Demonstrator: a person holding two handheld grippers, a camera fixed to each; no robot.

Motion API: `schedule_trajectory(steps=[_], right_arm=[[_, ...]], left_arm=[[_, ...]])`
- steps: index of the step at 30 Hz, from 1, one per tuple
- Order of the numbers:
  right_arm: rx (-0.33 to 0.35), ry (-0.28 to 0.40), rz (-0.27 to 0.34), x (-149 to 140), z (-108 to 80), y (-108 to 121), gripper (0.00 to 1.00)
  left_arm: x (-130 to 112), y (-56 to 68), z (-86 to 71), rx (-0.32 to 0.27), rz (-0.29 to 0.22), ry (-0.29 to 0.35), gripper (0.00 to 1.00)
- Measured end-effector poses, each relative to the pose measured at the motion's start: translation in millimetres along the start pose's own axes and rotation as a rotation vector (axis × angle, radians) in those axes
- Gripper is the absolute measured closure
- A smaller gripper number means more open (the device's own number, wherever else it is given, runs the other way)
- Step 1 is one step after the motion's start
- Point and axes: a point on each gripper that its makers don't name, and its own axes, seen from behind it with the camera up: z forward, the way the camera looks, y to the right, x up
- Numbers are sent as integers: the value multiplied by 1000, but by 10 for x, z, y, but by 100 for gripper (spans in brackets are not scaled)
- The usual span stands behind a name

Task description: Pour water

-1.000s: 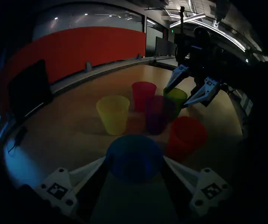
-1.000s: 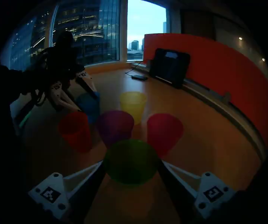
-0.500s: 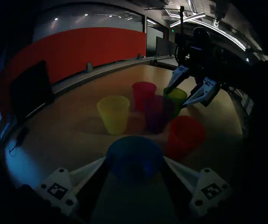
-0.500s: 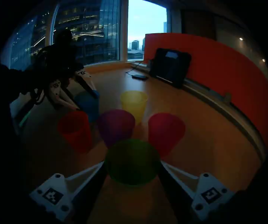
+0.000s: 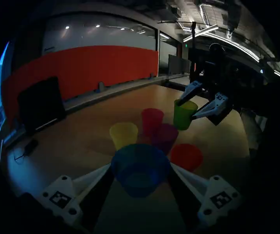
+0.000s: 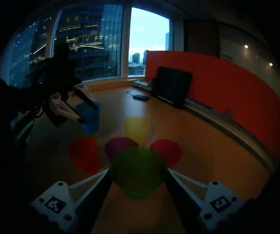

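My left gripper (image 5: 140, 168) is shut on a blue cup (image 5: 140, 173), held upright above the table. Below it stand a yellow cup (image 5: 124, 134), a pink cup (image 5: 152, 119), a purple cup (image 5: 164, 136) and a red cup (image 5: 186, 156). Farther off, the right gripper (image 5: 185, 110) holds a green cup (image 5: 183, 115) in the air. In the right gripper view, my right gripper (image 6: 138, 171) is shut on the green cup (image 6: 138, 173). The left gripper (image 6: 87, 113) holds the blue cup (image 6: 89, 117) at the left, above the red cup (image 6: 83, 154). I cannot tell whether any cup holds water.
The cups stand on a wooden table (image 5: 89, 140). A dark screen (image 5: 40, 103) leans by the orange wall, with a small device on a cable (image 5: 29, 146) beside it. The screen (image 6: 173, 85) also stands at the table's far side near large windows (image 6: 89, 43).
Both grippers have risen with their cups. The blue and green cups now hang above the table, and the cups left standing look smaller and lower.
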Motion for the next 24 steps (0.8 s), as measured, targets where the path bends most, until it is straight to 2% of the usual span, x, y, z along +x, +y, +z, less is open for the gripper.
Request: schedule_trajectory(steps=[13,24], right_arm=[[-49,149,-7,680,-299,-88,8],[-63,257,1,1118,-448,-212,8]], left_arm=[[619,35,-411,63,27,142,13],[1040,92,-646,84,25,251,13]])
